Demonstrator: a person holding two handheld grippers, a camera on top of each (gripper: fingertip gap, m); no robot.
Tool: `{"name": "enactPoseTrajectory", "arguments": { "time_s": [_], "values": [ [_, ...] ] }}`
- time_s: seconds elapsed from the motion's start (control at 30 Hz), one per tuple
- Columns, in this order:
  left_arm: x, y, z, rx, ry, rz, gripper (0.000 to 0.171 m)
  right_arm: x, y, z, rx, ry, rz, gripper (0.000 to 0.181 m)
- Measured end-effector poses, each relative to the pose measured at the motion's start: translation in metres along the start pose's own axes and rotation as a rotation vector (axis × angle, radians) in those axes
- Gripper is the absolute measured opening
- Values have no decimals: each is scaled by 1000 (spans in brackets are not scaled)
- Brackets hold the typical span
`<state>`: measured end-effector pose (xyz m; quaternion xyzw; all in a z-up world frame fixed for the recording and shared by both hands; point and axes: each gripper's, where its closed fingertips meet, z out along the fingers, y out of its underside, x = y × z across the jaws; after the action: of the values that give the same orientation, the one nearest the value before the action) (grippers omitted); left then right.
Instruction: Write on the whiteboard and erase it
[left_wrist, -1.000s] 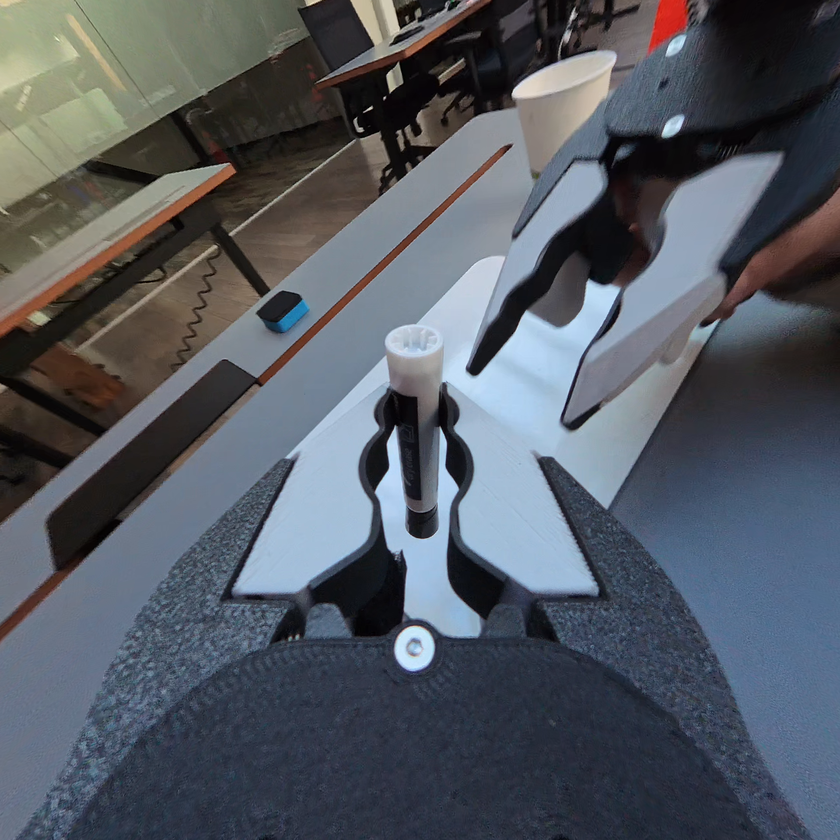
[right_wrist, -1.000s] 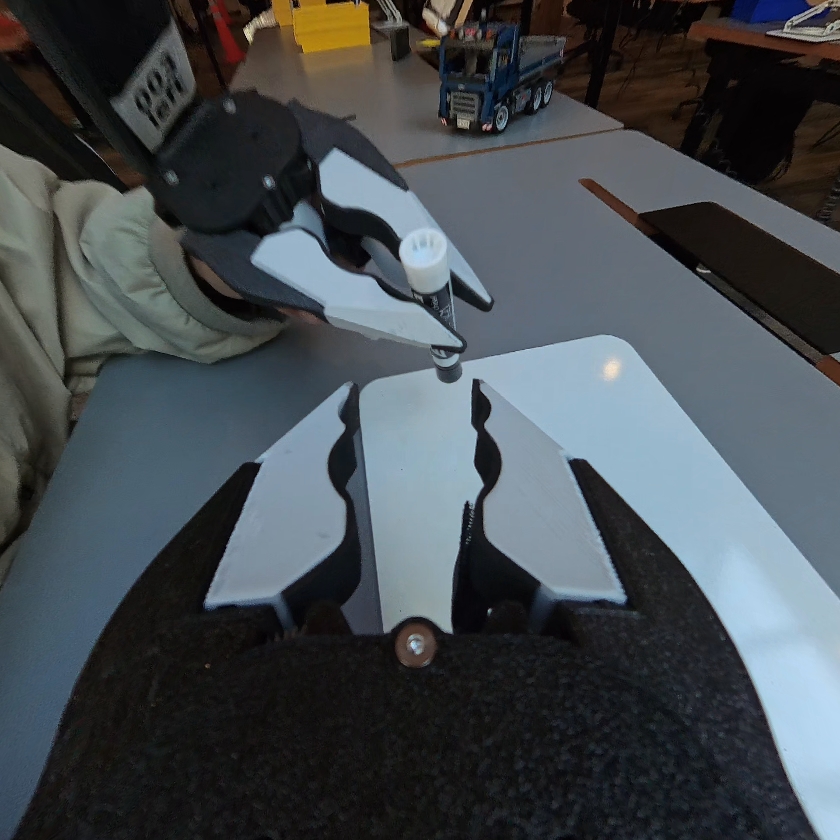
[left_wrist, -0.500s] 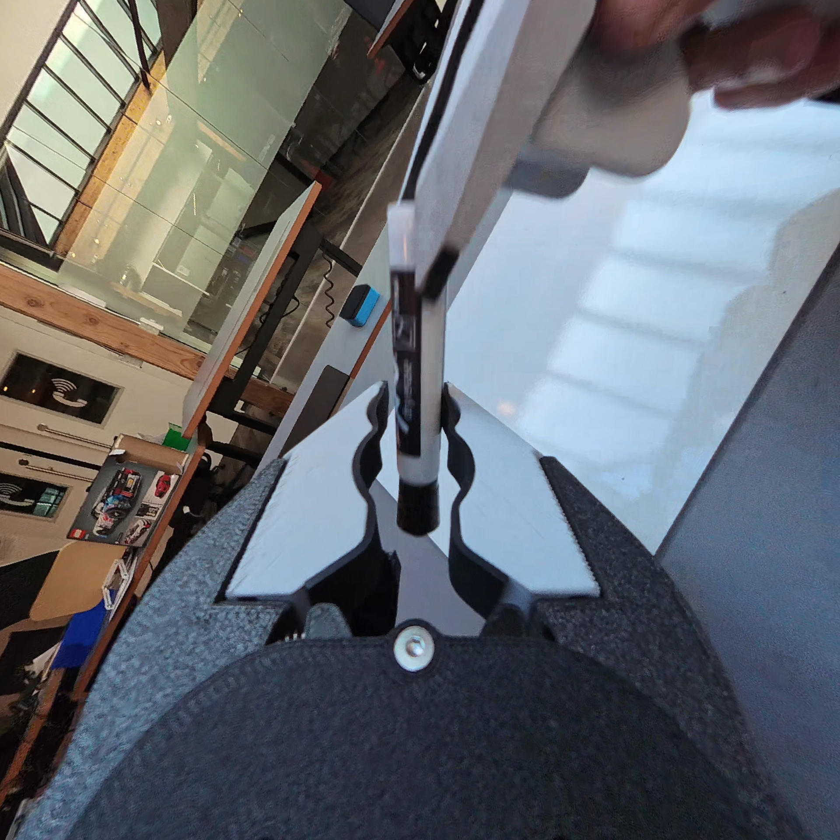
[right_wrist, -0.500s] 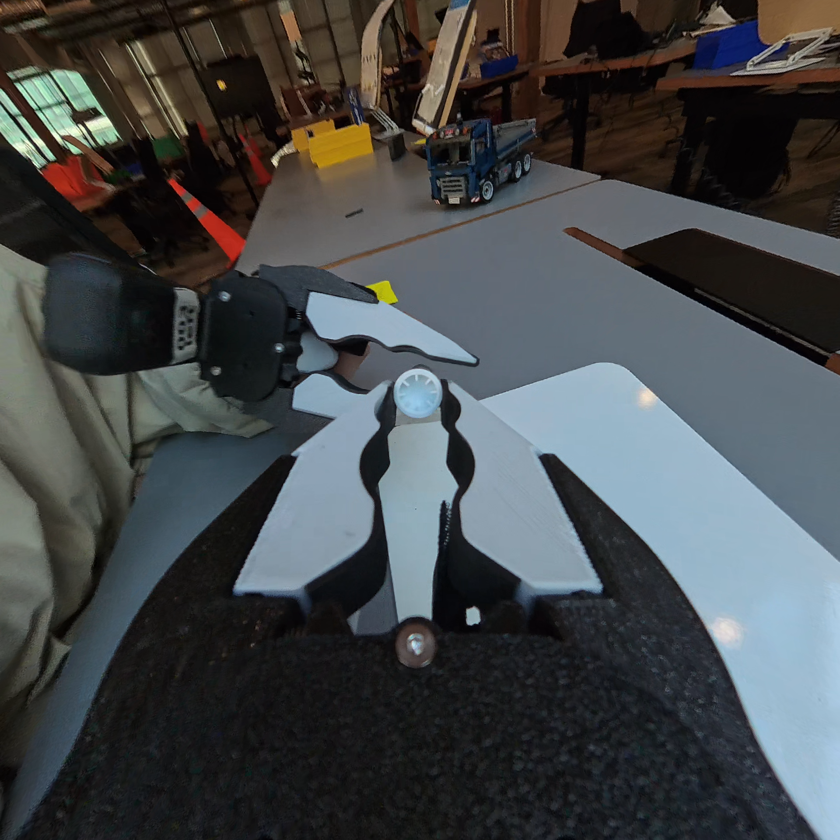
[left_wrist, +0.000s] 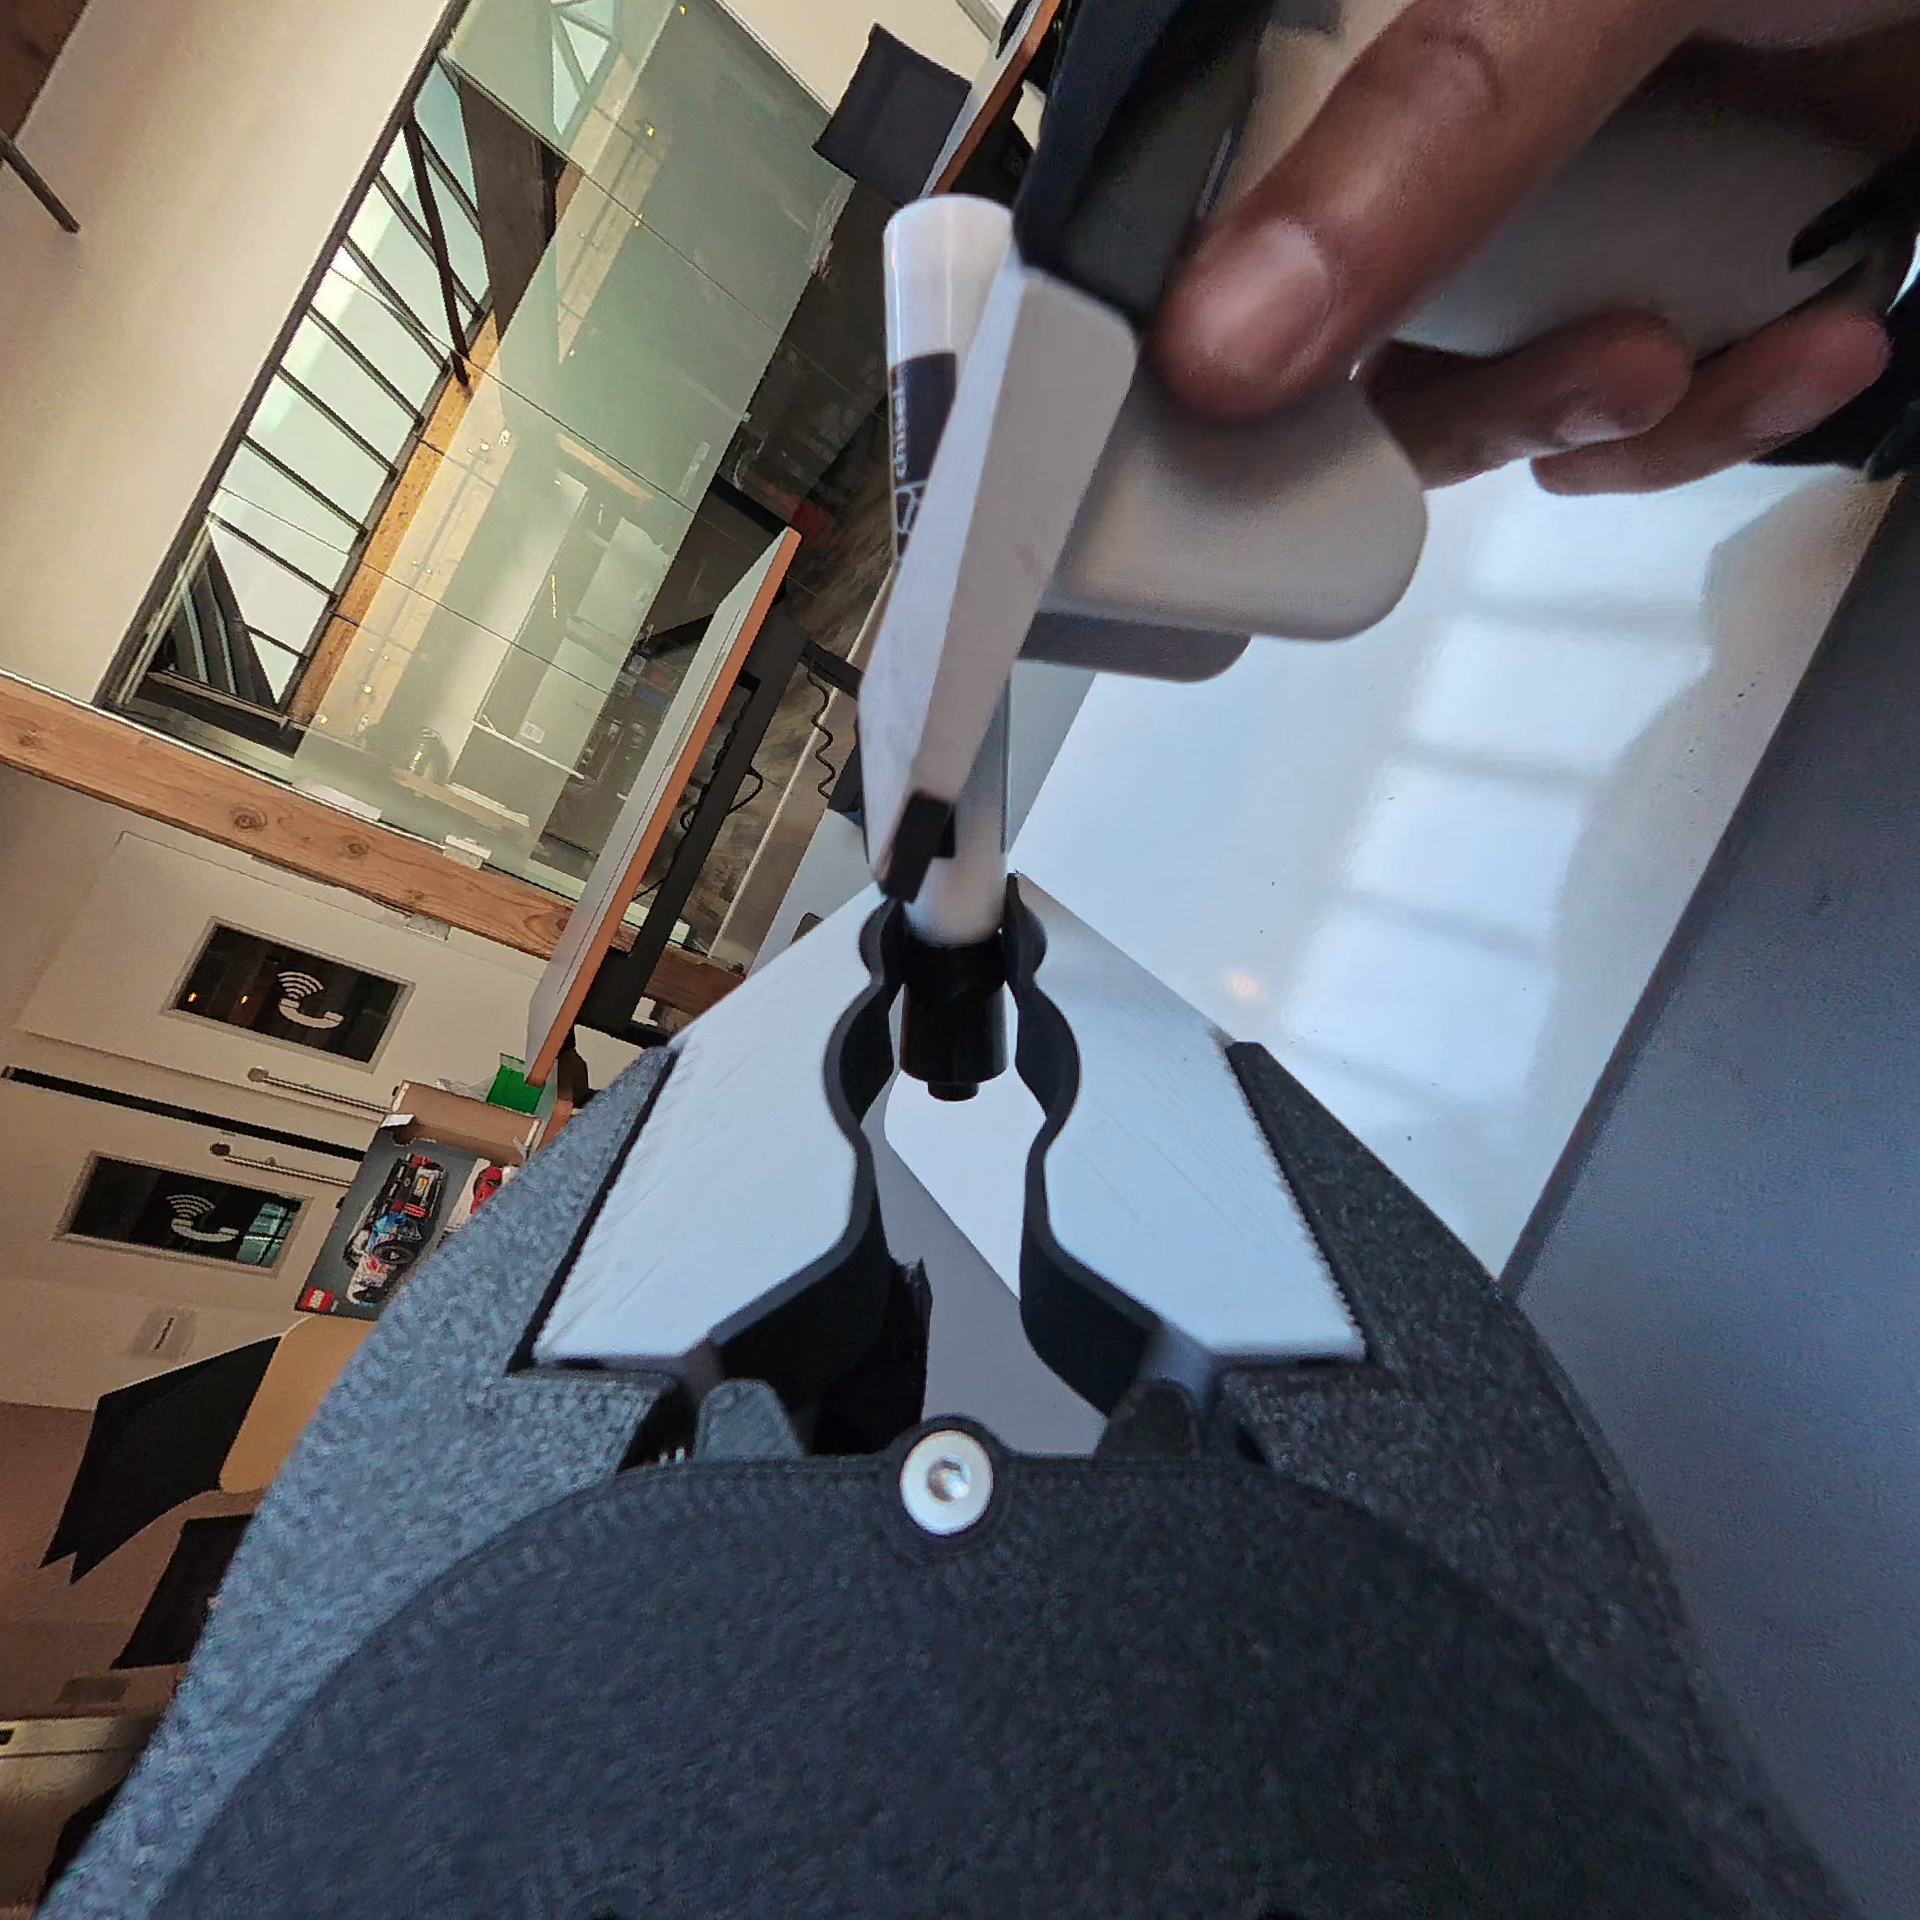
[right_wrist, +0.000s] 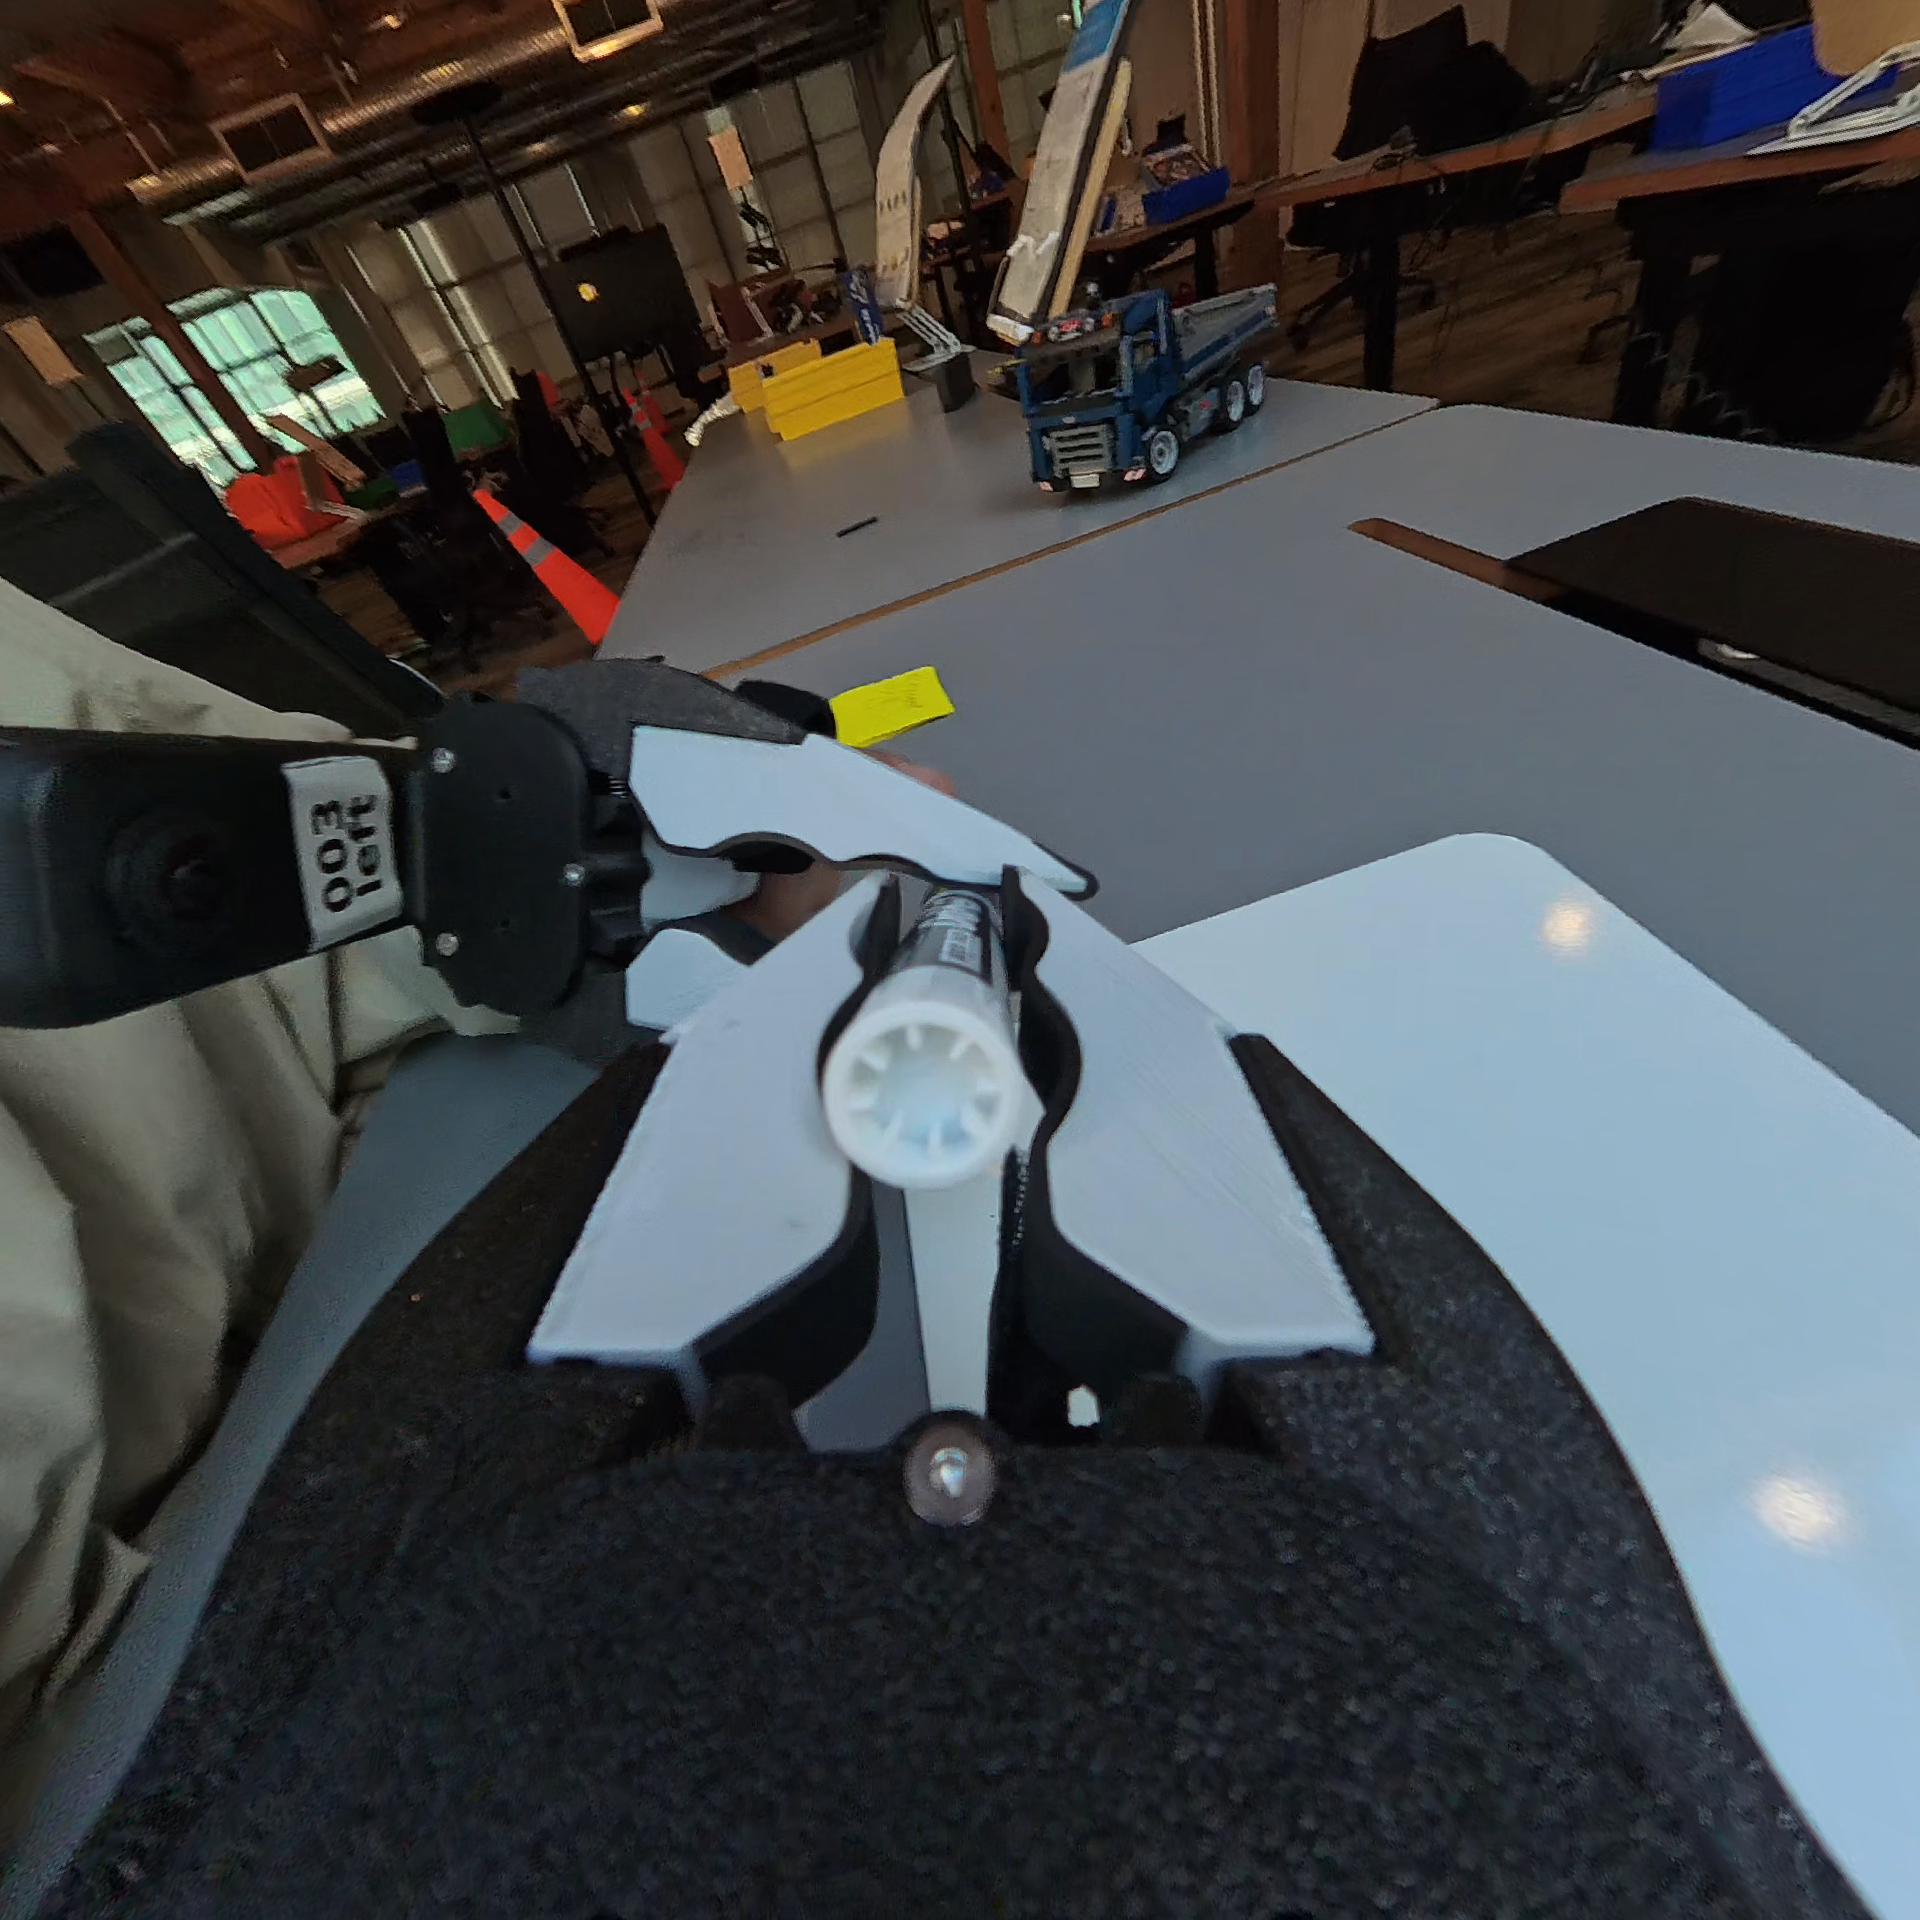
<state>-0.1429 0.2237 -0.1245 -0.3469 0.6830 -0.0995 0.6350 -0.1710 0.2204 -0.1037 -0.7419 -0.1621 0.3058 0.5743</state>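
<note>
The marker (left_wrist: 940, 665) is pinched by both claws. The left claw (left_wrist: 951, 997) squeezes its black cap end. The right claw (right_wrist: 951, 925) squeezes its white body, above a white board (right_wrist: 1558, 1143) on the counter (right_wrist: 1299, 707).

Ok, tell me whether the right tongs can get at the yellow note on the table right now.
Probably not: the right tongs are shut on the marker, the left tongs grip its black cap, and the left one lies between them and the yellow note.
</note>
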Motion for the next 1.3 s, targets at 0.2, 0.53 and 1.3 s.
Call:
{"name": "enactPoseTrajectory", "arguments": {
  "time_s": [0.2, 0.53, 1.3],
  "values": [
    [3, 2, -1, -10, -16, 48, 17, 1, 9, 0, -53, 22, -36, 18],
    [4, -16, -16, 120, 28, 48, 18, -15, 6, -11, -34, -174, 86, 17],
    [-37, 94, -5, -87, 197, -445, 17, 40, 4, -111, 48, 35, 46, 18]
  ]
}}
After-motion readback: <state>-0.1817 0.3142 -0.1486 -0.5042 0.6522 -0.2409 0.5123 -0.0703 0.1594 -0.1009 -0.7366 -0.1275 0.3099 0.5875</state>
